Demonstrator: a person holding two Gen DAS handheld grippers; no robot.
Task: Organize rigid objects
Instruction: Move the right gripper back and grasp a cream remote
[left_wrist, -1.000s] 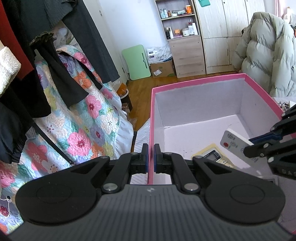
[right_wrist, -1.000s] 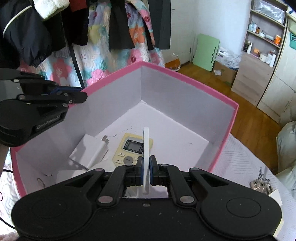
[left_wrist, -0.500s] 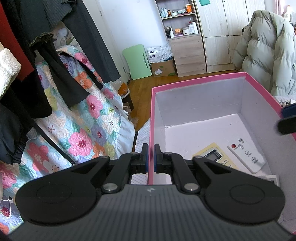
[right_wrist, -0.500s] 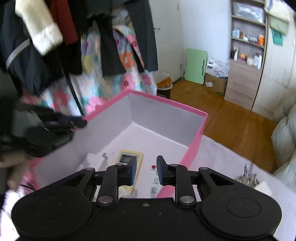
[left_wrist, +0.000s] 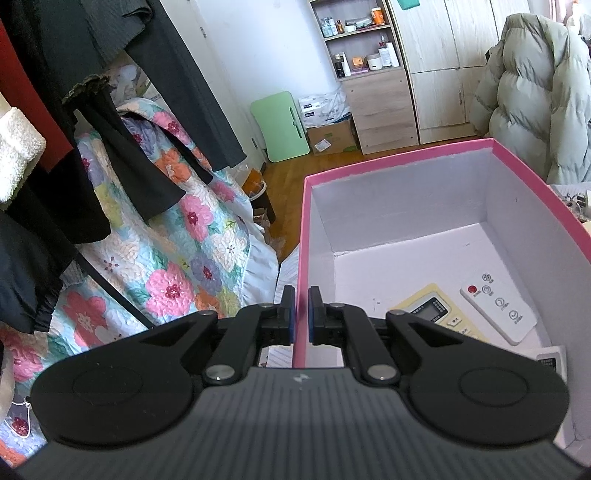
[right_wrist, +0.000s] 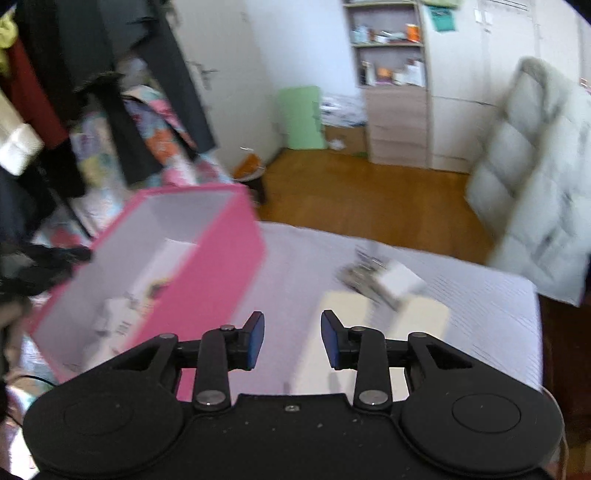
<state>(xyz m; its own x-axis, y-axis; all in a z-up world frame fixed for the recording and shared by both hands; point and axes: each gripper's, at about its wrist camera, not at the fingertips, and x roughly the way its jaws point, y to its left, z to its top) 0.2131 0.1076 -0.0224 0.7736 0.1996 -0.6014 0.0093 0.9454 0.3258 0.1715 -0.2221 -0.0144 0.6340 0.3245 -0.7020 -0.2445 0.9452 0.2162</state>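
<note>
The left tool (left_wrist: 301, 314) is clamped on the near wall of the pink box (left_wrist: 399, 162), one pad outside and one inside, steadying it on the bed's white quilted cover (right_wrist: 461, 295). Inside the box lie a white remote with a red button (left_wrist: 498, 312) and, partly under it, a cream remote with a small screen (left_wrist: 428, 314); a white block shows at the near right corner (left_wrist: 550, 360), too cut off to name. The right tool (right_wrist: 291, 338) hangs over the cover beside the box, its jaws opening with nothing between them, pointed toward what is still loose: a white block-like item (right_wrist: 400, 278) lying against a metallic tangle (right_wrist: 356, 275), possibly keys, and a flat cream rectangle (right_wrist: 384, 317) nearer the tool. That view is blurred, so their exact edges are hard to read.

The main risk I see is a poor pick. The white item and the metal tangle touch, so closing on one may drag or snag the other, and the soft cover could let a thin flat piece sink away from the pads. If the left grip on the thin wall twists, the box could tip or slide and shift the remotes
</note>
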